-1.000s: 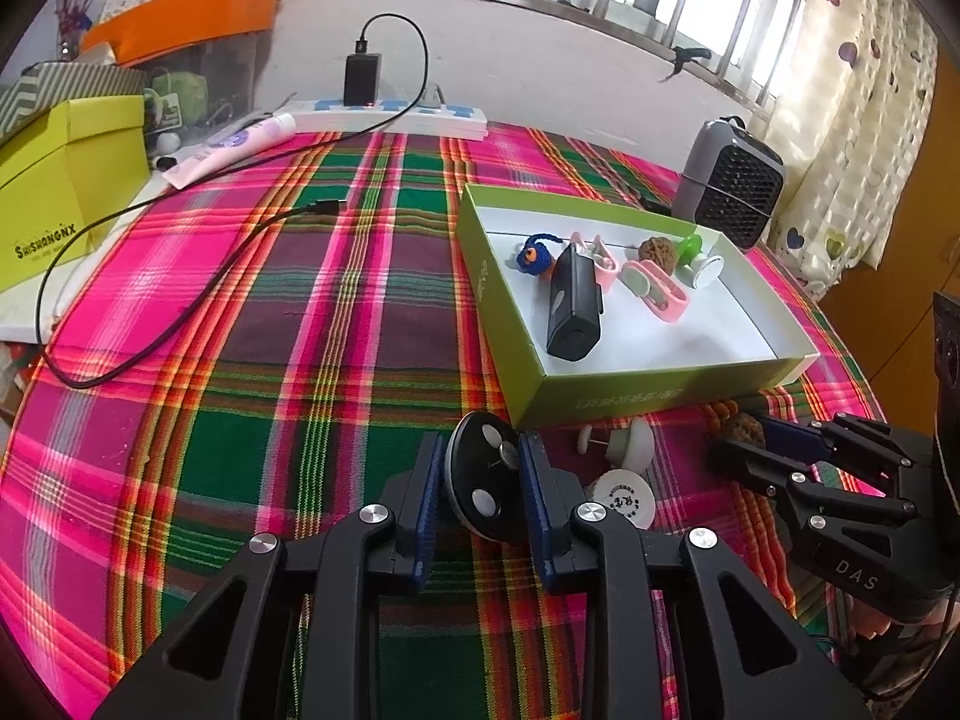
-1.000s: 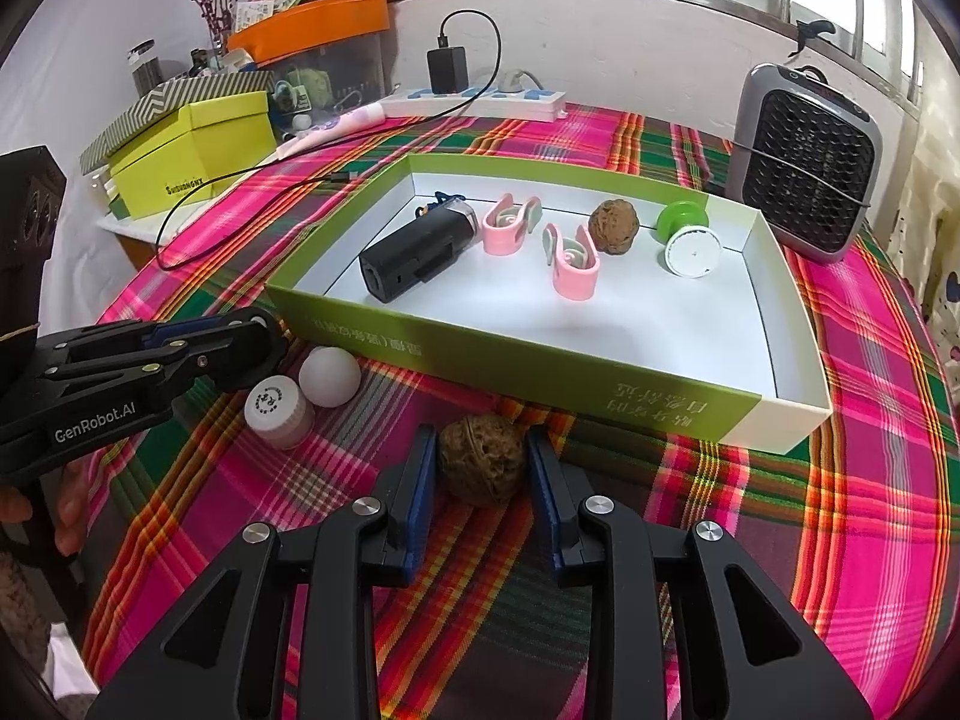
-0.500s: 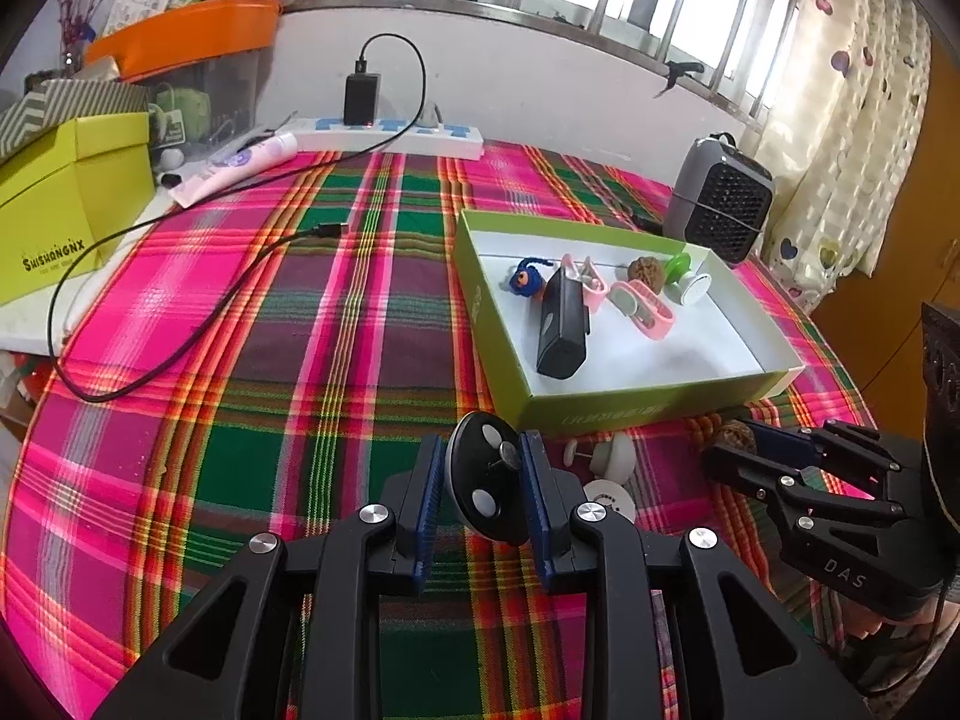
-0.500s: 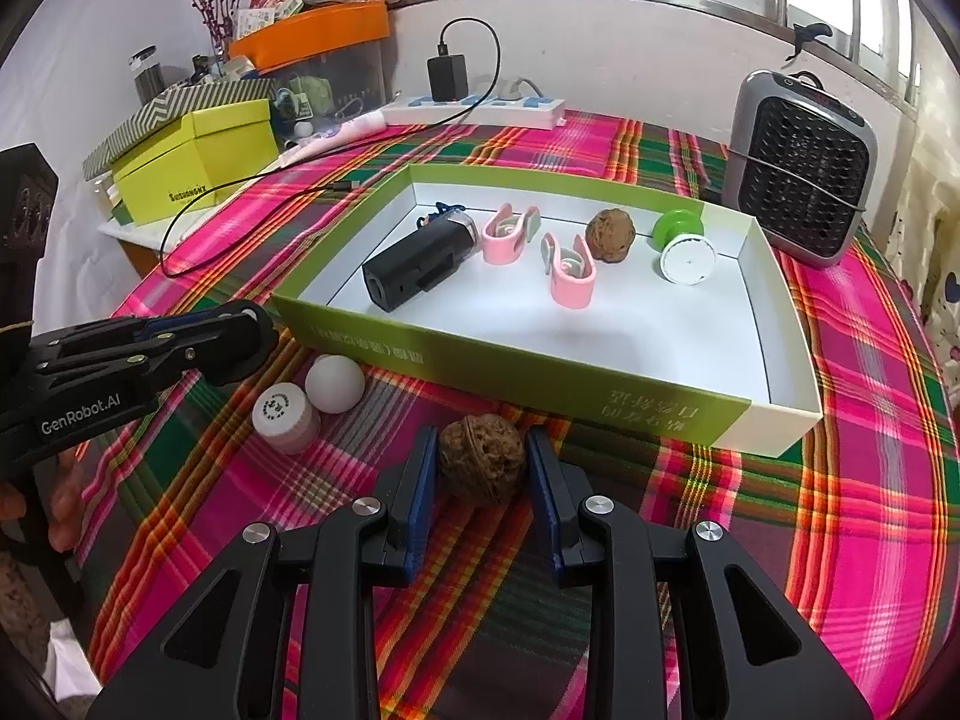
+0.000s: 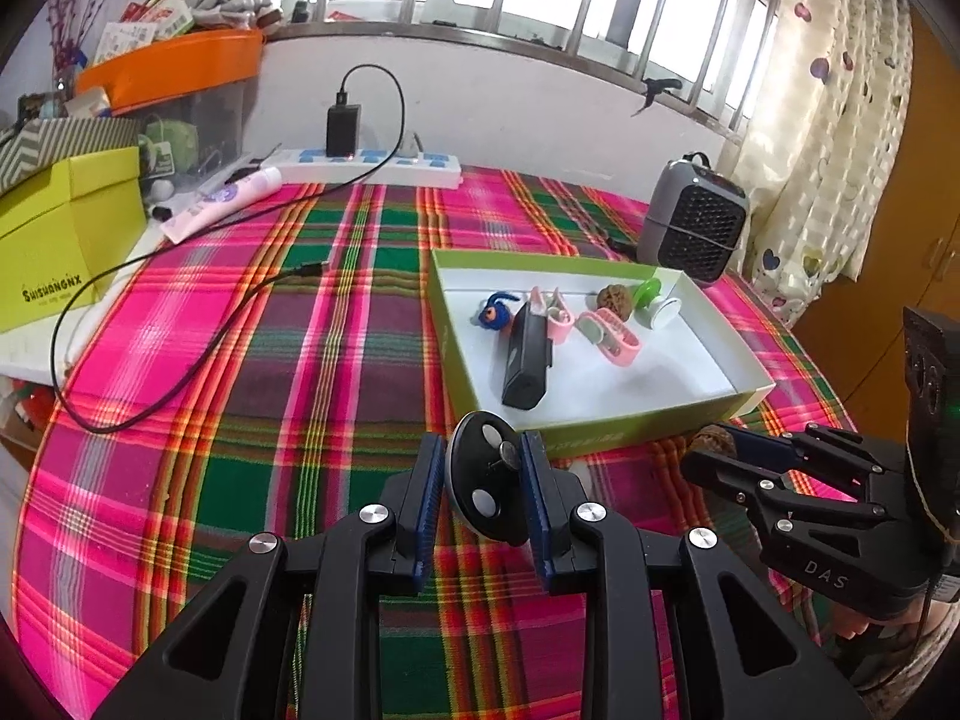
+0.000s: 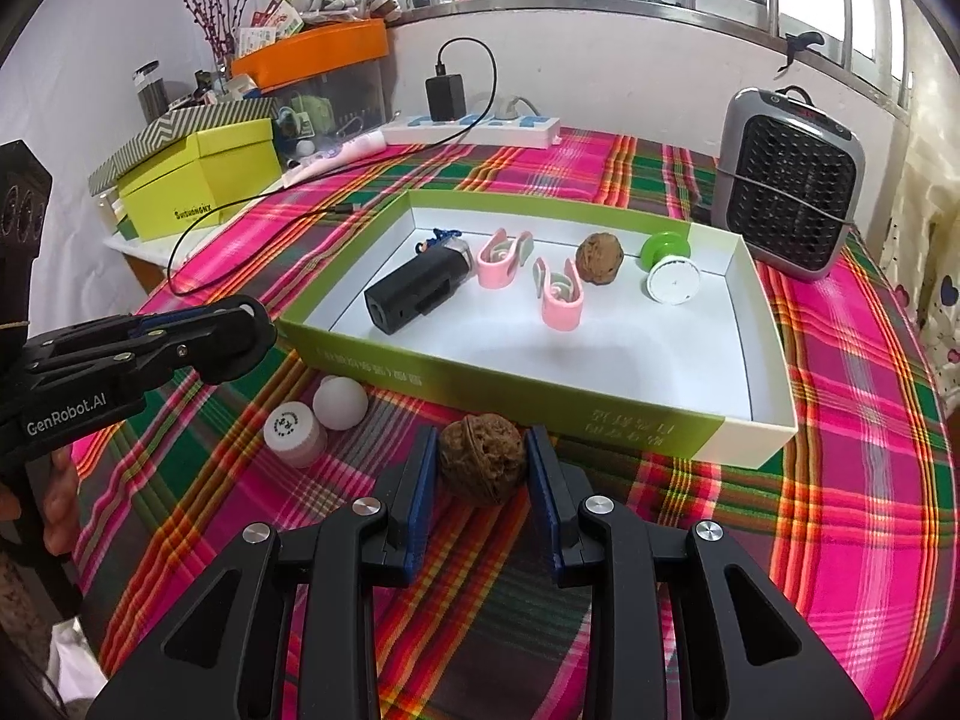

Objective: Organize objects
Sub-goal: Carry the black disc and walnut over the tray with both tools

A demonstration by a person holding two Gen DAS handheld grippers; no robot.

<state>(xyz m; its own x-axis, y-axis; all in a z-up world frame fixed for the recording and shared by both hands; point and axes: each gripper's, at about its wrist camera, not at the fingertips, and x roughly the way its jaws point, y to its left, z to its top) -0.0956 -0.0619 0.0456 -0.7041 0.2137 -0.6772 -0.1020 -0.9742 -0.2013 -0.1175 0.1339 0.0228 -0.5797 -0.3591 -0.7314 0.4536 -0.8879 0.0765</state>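
Left gripper (image 5: 483, 483) pinches a black disc (image 5: 487, 474); right gripper (image 6: 483, 468) pinches a walnut (image 6: 483, 465). The green box (image 6: 510, 384) lies just ahead of both, the walnut nearer its wall.

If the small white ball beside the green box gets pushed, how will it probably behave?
The white ball looks smooth and round, so it would probably roll easily on the cloth. It seems light, perhaps hollow. The white cap touching it and the green box behind may stop it.
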